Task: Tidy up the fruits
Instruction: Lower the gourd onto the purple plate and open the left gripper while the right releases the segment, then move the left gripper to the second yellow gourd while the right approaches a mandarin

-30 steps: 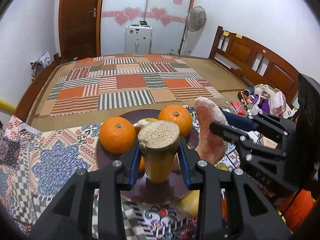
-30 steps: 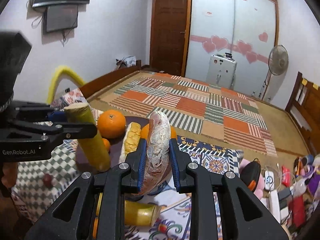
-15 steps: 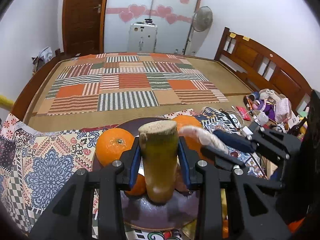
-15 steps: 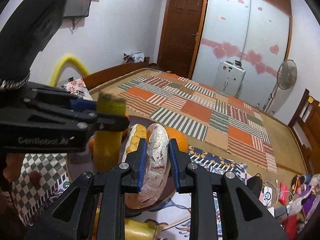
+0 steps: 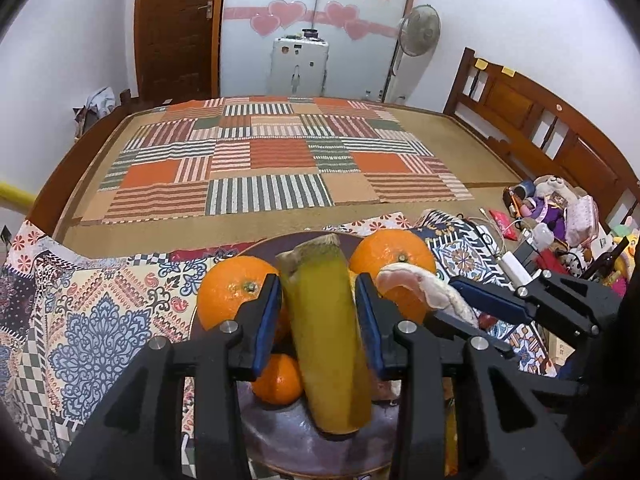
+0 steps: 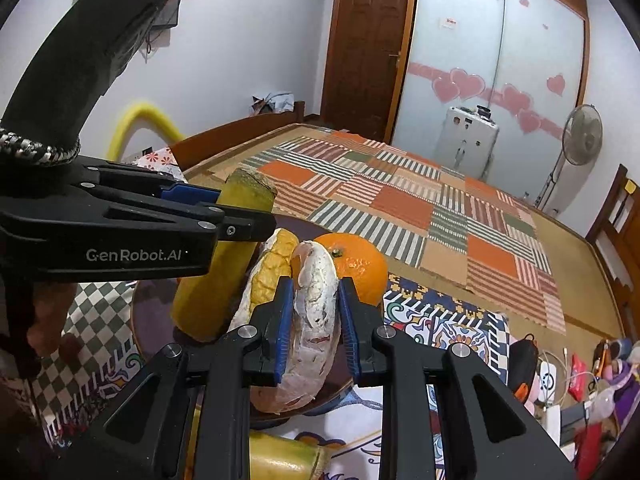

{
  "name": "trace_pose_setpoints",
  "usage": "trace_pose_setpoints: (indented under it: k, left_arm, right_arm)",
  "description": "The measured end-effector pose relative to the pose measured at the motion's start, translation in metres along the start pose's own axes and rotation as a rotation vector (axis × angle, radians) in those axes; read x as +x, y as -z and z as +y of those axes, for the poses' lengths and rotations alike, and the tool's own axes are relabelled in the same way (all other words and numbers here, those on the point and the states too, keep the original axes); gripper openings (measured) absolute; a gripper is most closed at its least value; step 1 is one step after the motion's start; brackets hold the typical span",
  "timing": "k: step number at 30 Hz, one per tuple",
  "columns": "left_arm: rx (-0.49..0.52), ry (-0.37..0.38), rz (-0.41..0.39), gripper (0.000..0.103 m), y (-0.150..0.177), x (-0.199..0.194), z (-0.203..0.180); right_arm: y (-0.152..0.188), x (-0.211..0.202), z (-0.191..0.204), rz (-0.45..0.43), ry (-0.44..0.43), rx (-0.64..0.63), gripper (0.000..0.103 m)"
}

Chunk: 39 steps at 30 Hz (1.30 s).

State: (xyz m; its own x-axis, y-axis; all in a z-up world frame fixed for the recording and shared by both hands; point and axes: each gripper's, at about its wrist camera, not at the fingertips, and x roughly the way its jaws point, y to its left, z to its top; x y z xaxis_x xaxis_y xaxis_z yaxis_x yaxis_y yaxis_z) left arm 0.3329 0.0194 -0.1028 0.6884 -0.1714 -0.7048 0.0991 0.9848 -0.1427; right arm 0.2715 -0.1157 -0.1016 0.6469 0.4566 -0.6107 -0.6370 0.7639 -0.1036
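A yellow-green sugarcane piece (image 5: 324,340) stands tilted on the dark round plate (image 5: 304,440). My left gripper (image 5: 316,300) is around it and its jaws are opening; thin gaps show between the blue pads and the cane. Two large oranges (image 5: 236,296) (image 5: 394,256) and a small one (image 5: 276,380) sit on the plate behind it. My right gripper (image 6: 316,308) is shut on a pinkish-white pomelo segment (image 6: 316,320), held over the plate's (image 6: 152,312) near right side, next to a yellow-skinned segment (image 6: 272,272) and the cane (image 6: 216,264).
The plate rests on patterned cloths (image 5: 100,312) at the edge of a bed with a striped patchwork mat (image 5: 272,160). Another cane piece (image 6: 284,460) lies in front of the plate. Toys and cables (image 5: 552,216) clutter the right side. A hand (image 6: 44,320) holds the left gripper.
The left gripper brought the cane down and forward onto the plate, and its pads have loosened from it. The right gripper's pomelo segment now sits lower, over the plate.
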Motion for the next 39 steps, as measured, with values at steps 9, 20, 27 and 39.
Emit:
trace_pose_setpoints:
  k: [9, 20, 27, 39]
  left_arm:
    - [0.062, -0.031, -0.053, 0.044, 0.008, -0.039, -0.008]
    - [0.111, -0.027, -0.030, 0.047, 0.046, -0.077, -0.023]
    - [0.120, -0.010, 0.034, 0.047, 0.078, -0.073, -0.026]
    - [0.120, 0.026, 0.097, 0.047, 0.095, -0.052, -0.029]
  right_arm:
    - [0.001, -0.022, -0.004, -0.018, 0.006, 0.056, 0.031]
    - [0.017, -0.065, -0.007, -0.035, 0.032, 0.107, 0.036]
    - [0.047, -0.057, -0.020, 0.046, 0.088, 0.127, 0.037]
    - [0.060, -0.028, -0.023, 0.147, 0.067, 0.130, 0.037]
